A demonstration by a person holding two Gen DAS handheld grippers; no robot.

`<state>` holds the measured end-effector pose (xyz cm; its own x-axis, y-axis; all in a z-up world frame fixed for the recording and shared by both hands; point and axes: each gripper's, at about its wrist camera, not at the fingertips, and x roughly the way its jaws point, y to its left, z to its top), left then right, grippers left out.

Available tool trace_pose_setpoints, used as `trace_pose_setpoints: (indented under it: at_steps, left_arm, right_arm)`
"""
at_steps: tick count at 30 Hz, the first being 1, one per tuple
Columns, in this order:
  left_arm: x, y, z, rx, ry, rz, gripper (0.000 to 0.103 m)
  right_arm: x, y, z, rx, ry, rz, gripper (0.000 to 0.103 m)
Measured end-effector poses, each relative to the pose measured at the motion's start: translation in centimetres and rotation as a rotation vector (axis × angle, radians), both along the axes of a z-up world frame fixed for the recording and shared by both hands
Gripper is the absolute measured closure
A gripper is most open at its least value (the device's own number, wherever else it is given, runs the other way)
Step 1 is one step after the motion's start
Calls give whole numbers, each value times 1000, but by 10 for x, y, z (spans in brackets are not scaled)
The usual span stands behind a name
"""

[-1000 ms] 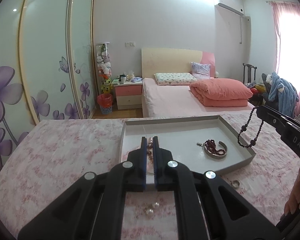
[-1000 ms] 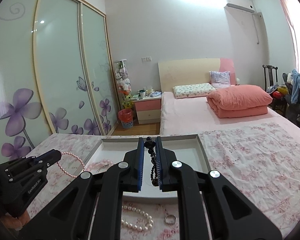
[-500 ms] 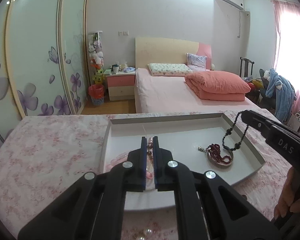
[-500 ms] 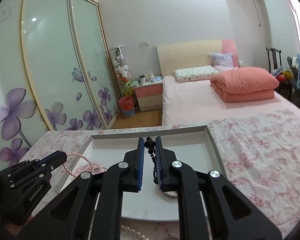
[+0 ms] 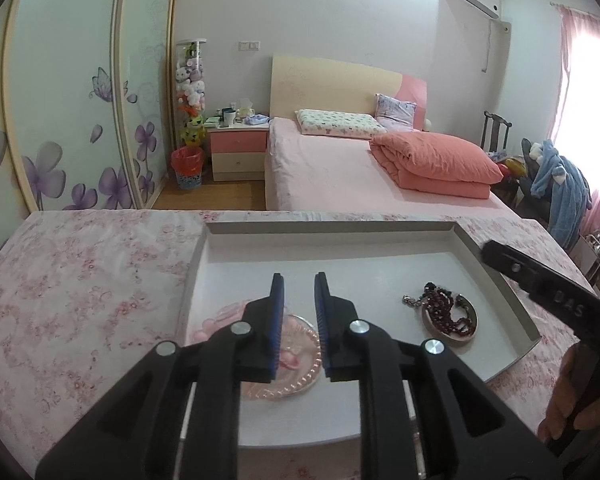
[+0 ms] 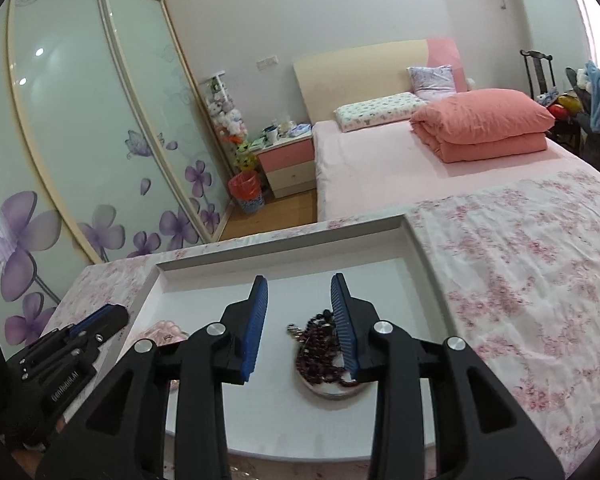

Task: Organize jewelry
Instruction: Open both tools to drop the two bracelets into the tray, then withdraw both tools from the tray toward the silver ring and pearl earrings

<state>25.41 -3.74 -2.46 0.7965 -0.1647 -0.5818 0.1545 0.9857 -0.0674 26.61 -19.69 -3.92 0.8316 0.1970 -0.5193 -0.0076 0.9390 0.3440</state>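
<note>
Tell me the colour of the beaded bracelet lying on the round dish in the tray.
Dark red, almost maroon, the beaded bracelet; clearest in the left wrist view.

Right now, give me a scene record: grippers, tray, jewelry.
left gripper: open, above pink dish
right gripper: open, above dark beads
tray: grey, on floral cloth
pink dish: in tray, left part, pink beads lying in it
metal dish: in tray, right part
dark beads: heaped on metal dish, spilling over its rim
held items: none
</note>
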Motion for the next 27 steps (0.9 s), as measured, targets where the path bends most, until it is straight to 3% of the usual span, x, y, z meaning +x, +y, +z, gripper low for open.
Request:
trace_pose_setpoints:
  at_steps: [16,27]
  left_arm:
    - [-47,48,16,-15,-9,74,74]
    - [-91,67,-2,-14,41,58,63]
  right_arm:
    - [-42,-3,10,-2,-1,-3,69]
    - [-77,0,-7,-51,56,29,69]
